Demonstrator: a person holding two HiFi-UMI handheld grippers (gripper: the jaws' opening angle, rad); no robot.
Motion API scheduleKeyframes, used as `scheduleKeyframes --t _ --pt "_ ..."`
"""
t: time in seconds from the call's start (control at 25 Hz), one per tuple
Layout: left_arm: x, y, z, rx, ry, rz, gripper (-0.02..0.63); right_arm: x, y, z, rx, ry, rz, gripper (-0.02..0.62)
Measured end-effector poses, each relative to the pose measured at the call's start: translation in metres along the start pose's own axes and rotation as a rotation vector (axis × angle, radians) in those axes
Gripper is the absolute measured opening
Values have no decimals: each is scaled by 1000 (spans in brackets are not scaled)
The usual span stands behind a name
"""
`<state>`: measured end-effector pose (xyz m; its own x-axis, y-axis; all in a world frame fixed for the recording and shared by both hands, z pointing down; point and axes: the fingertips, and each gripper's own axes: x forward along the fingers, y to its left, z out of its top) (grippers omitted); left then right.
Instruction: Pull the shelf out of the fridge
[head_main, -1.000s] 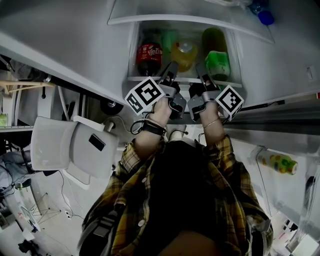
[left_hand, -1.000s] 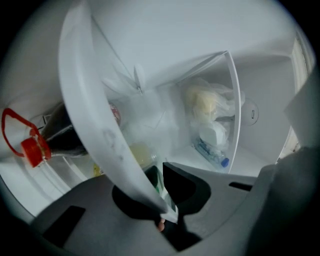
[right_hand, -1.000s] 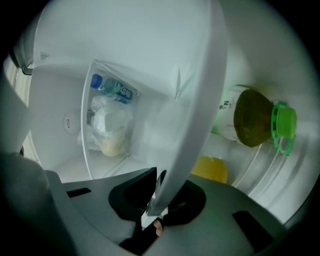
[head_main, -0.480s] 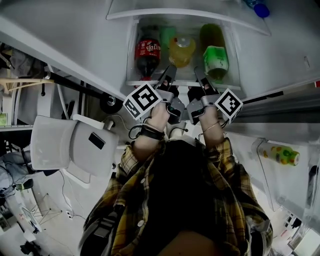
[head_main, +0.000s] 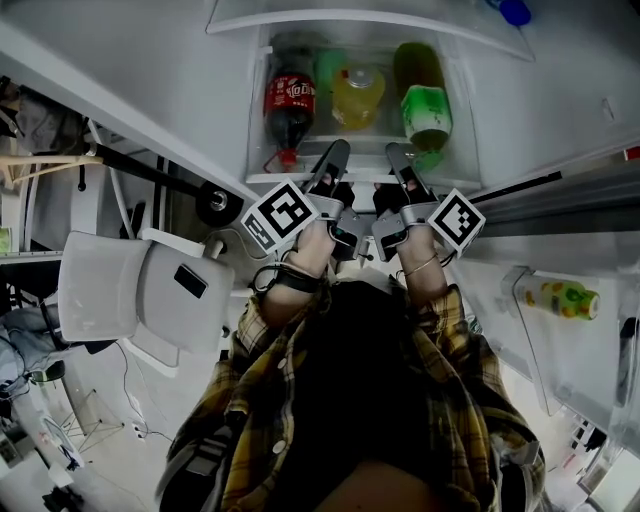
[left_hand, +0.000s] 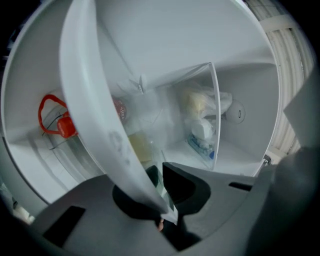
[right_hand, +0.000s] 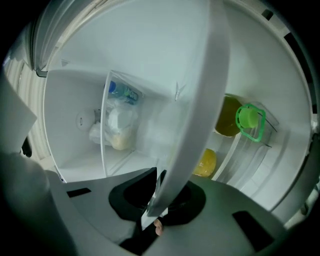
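The fridge shelf is a clear pane with a white front rim, and bottles lie on it. In the head view both grippers reach level into the fridge. The left gripper and the right gripper are each shut on that rim, side by side. In the left gripper view the rim runs slantwise down into the left gripper. In the right gripper view the rim passes between the jaws of the right gripper. The jaw tips hide the pinched edge.
On the shelf lie a red cola bottle, a yellow bottle and a green bottle. A clear bin with bags sits deeper inside. A white chair stands at left; the fridge door with a bottle is at right.
Both grippers have drawn back toward the person with the shelf rim held. The shelf has slid outward, and more of the bottles shows in front of the fridge's upper edge.
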<state>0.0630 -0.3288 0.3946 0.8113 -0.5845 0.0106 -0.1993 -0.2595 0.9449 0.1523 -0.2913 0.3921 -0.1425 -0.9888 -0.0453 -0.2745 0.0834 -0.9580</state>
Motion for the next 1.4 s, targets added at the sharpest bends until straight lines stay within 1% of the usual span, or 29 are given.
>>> scheduleKeyframes --t 0.48,0.68,0.84,1.0,1.16,1.32,1.4 --pt "-24 -8 -14 19 13 -14 43 -25 9 -12 21 15 16 43" --pt "-33 -16 -20 12 21 -32 43 -35 14 -16 22 18 25 44" --pt "-43 -12 -23 32 33 3 43 -42 16 -20 24 23 29 44" --pt "-50 -15 -27 27 35 -7 44 -48 19 -23 23 26 31 44" --pt "-60 -15 -30 33 39 5 44 -54 22 -28 33 29 35 44" --pt "-63 -20 -34 26 35 -30 48 -60 24 -29 18 26 41 44" --pt "-66 -17 -36 24 40 -12 49 -62 25 -29 10 26 44 44"
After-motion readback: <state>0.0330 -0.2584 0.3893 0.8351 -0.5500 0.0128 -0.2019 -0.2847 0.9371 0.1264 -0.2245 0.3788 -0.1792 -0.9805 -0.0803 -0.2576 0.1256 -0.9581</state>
